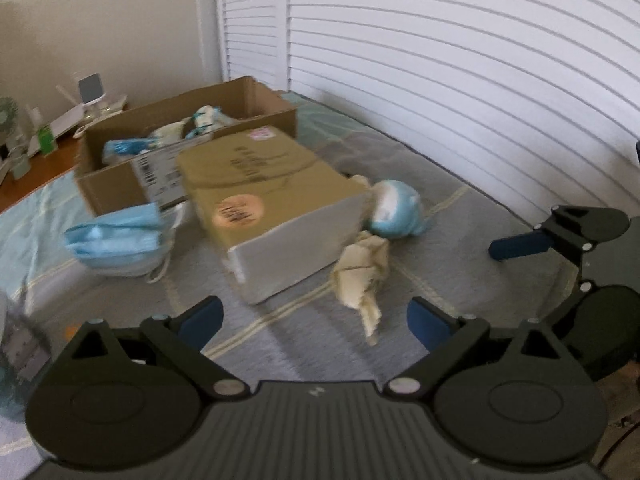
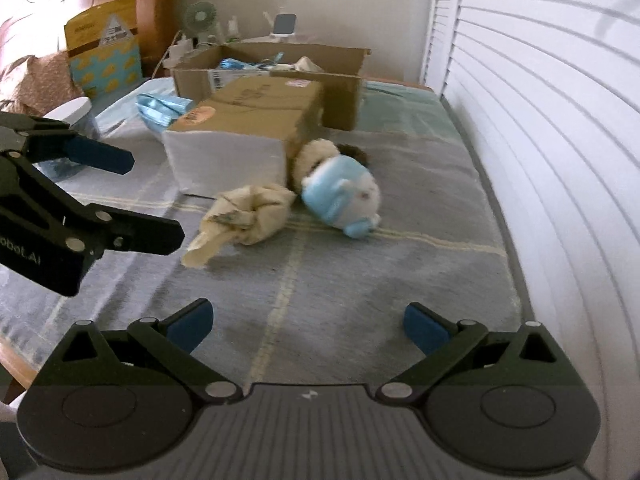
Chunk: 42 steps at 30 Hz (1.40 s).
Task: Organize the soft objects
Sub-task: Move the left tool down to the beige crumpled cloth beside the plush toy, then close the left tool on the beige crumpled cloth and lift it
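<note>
A crumpled cream cloth (image 1: pixel 362 276) (image 2: pixel 244 216) lies on the bed beside a blue and white plush toy (image 1: pixel 394 208) (image 2: pixel 344 196). A stack of blue face masks (image 1: pixel 120 240) (image 2: pixel 162 106) lies left of a closed brown box (image 1: pixel 272 204) (image 2: pixel 240 140). An open cardboard box (image 1: pixel 120 184) (image 2: pixel 344 100) behind it holds several soft items. My left gripper (image 1: pixel 316 322) is open and empty, short of the cloth; it also shows in the right wrist view (image 2: pixel 152 196). My right gripper (image 2: pixel 306 328) is open and empty, short of the cloth and plush.
The grey striped bedspread (image 2: pixel 360 280) covers the bed. White louvered doors (image 1: pixel 460 60) (image 2: pixel 560 120) run along the right edge. A wooden side table (image 1: pixel 36 164) with a small fan (image 2: pixel 200 16) and clutter stands at the back left. A white-lidded container (image 2: pixel 78 114) sits at the left.
</note>
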Each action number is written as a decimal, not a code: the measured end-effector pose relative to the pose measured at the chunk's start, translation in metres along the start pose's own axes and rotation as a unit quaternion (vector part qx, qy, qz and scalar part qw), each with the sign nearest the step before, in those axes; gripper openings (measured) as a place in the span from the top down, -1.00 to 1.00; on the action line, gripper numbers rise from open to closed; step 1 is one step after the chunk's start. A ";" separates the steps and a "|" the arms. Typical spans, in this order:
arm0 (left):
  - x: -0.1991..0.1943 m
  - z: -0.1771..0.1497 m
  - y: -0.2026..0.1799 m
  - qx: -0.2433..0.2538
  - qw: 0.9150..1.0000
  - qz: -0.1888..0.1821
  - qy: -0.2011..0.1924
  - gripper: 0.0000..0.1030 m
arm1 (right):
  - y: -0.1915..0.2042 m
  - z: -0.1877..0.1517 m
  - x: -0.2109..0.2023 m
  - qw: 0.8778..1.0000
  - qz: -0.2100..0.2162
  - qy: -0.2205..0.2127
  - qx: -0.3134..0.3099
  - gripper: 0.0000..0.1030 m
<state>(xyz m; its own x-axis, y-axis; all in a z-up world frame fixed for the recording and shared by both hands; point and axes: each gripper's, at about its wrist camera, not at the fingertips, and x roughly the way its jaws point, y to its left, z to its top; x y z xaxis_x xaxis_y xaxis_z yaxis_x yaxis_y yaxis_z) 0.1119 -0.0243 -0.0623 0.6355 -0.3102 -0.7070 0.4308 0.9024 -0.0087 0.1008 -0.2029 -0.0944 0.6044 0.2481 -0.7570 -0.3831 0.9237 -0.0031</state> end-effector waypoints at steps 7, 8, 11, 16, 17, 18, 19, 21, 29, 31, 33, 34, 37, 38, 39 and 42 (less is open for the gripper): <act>0.016 0.009 -0.020 0.027 1.000 -0.012 0.003 -0.31 | -0.004 -0.010 -0.003 1.000 -0.004 -0.012 -0.007 -1.00; 0.019 0.010 -0.022 0.028 1.000 -0.013 0.004 -0.24 | -0.003 -0.011 -0.004 1.000 -0.004 -0.014 -0.007 -1.00; 0.025 0.011 -0.026 0.031 0.999 -0.013 0.005 -0.11 | -0.004 -0.012 -0.004 1.000 -0.004 -0.015 -0.007 -1.00; 0.034 0.013 -0.025 0.027 1.000 -0.010 0.009 0.07 | -0.004 -0.013 -0.005 1.000 -0.004 -0.017 -0.007 -1.00; 0.035 0.013 -0.025 0.025 1.000 -0.009 0.008 0.08 | -0.004 -0.014 -0.005 1.000 -0.004 -0.018 -0.007 -1.00; 0.036 0.012 -0.025 0.025 1.000 -0.010 0.008 0.09 | -0.004 -0.014 -0.005 1.000 -0.005 -0.018 -0.007 -1.00; 0.036 0.012 -0.024 0.024 1.000 -0.009 0.008 0.10 | -0.004 -0.014 -0.005 1.000 -0.005 -0.018 -0.007 -1.00; 0.037 0.012 -0.024 0.027 1.000 -0.008 0.007 0.20 | -0.004 -0.014 -0.006 1.000 -0.006 -0.018 -0.007 -1.00; 0.039 0.012 -0.022 0.023 1.000 -0.019 0.005 0.28 | -0.003 -0.013 -0.006 1.000 -0.012 -0.013 -0.002 -1.00; 0.039 0.013 -0.022 0.026 0.999 -0.020 0.004 0.29 | -0.003 -0.011 -0.007 1.000 -0.024 -0.012 0.001 -1.00; 0.039 0.013 -0.021 0.025 0.999 -0.023 0.004 0.40 | -0.005 -0.009 -0.010 0.999 -0.033 -0.017 0.002 -1.00; 0.039 0.013 -0.021 0.024 0.999 -0.026 0.004 0.42 | -0.007 -0.006 -0.012 0.999 -0.035 -0.023 0.005 -1.00; 0.038 0.012 -0.019 0.022 0.999 -0.030 0.002 0.47 | -0.010 0.001 -0.018 0.998 -0.045 -0.035 0.009 -1.00; 0.038 0.012 -0.019 0.023 0.999 -0.031 0.002 0.51 | -0.010 0.003 -0.019 0.998 -0.048 -0.040 0.009 -1.00; 0.037 0.012 -0.018 0.024 0.999 -0.032 0.001 0.54 | -0.010 0.005 -0.021 0.998 -0.050 -0.044 0.009 -1.00; 0.034 0.011 -0.015 0.027 0.999 -0.033 0.000 0.56 | -0.010 0.013 -0.022 0.997 -0.057 -0.053 0.005 -1.00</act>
<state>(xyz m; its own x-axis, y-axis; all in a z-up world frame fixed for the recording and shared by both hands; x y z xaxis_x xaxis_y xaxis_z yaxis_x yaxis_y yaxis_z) 0.1342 -0.0520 -0.0780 0.6056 -0.3681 -0.7055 0.5054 0.8627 -0.0164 0.1001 -0.2138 -0.0694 0.7144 0.1701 -0.6788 -0.3008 0.9505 -0.0783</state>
